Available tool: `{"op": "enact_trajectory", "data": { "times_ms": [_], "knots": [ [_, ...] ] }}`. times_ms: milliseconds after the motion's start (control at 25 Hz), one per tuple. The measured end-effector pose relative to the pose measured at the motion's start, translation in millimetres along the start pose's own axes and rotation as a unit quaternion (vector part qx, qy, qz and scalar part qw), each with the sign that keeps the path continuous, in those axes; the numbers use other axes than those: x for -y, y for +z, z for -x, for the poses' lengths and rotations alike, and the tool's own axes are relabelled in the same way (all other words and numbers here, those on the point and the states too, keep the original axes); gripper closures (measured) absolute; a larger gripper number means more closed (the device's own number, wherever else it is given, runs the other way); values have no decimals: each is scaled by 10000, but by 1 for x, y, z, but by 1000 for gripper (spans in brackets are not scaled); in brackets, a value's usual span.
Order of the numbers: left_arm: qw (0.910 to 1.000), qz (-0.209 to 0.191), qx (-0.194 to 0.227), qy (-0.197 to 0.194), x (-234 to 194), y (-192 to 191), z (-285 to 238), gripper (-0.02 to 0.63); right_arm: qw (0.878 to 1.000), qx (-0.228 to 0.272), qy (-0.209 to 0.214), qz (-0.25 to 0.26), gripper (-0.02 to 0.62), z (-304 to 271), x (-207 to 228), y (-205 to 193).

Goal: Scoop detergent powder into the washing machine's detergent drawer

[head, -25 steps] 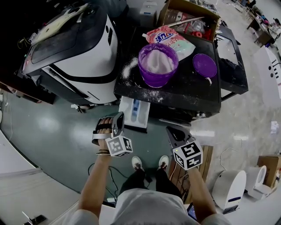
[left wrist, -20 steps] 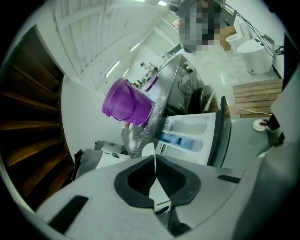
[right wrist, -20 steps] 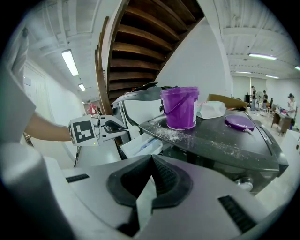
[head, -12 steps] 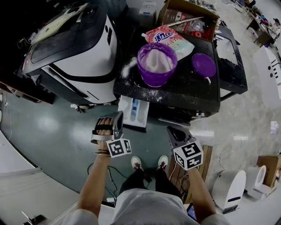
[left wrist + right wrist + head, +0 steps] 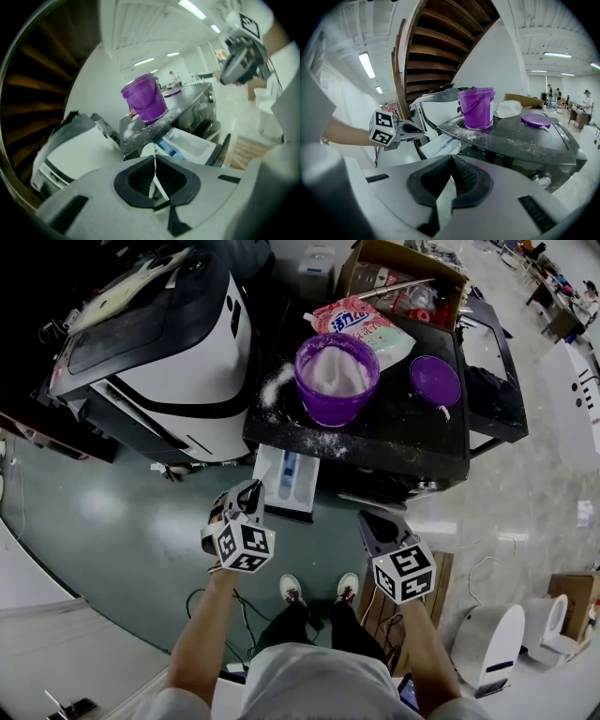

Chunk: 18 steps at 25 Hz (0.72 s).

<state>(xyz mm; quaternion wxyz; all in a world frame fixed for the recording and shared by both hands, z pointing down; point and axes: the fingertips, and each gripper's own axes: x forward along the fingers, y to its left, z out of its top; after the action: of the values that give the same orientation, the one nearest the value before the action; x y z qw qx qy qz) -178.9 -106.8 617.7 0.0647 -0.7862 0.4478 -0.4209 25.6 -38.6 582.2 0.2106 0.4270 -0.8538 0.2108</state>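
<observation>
A purple bucket [image 5: 336, 377] full of white detergent powder stands on the black top of the washing machine [image 5: 412, 442]. The same bucket [image 5: 143, 100] [image 5: 476, 108] shows in both gripper views. Below the top's front edge the white detergent drawer [image 5: 287, 482] [image 5: 187, 146] [image 5: 439, 146] is pulled out. My left gripper [image 5: 249, 495] [image 5: 154, 164] hangs just before the drawer's left corner, jaws shut and holding nothing. My right gripper [image 5: 369, 519] [image 5: 449, 185] hovers right of the drawer, shut and holding nothing too.
A purple lid [image 5: 437, 379] and a pink detergent bag [image 5: 362, 322] lie on the top, with spilled powder [image 5: 276, 386] beside the bucket. A white-and-black machine [image 5: 159, 343] stands at the left. A cardboard box [image 5: 403, 273] sits behind. The person's feet [image 5: 319, 589] are below.
My left gripper has turned about its axis so its marker cube faces up, and it has shifted slightly right toward the drawer. The right gripper has hardly moved.
</observation>
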Motion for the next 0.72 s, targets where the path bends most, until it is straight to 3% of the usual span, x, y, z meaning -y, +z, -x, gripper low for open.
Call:
{"op": "enact_trajectory", "data": {
  "times_ms": [80,200,400,560,600,640,720],
  "knots": [
    [9939,1071,95,-258,-3,-6,-1,592,10000,-6,0,13,598,0,-2,0],
    [9643,2570,242,-592,-9,-13,-2,592,10000,-7,-14,21,598,1,-1,1],
    [8959,4290,530,-1025,-16,-25,2,592,10000,70,4,-62,598,4,-3,4],
    [8131,5568,834,-1478,-16,-27,7,592,9997,184,58,-154,598,7,-5,12],
    [8017,5708,875,-1544,-15,-27,8,592,9996,220,74,-178,598,8,-5,15],
    [8002,5720,891,-1567,-14,-26,11,592,9995,255,76,-169,598,9,-5,19],
    [8171,5482,879,-1556,-13,-21,16,592,9995,315,18,-24,598,13,-4,27]
  ]
}}
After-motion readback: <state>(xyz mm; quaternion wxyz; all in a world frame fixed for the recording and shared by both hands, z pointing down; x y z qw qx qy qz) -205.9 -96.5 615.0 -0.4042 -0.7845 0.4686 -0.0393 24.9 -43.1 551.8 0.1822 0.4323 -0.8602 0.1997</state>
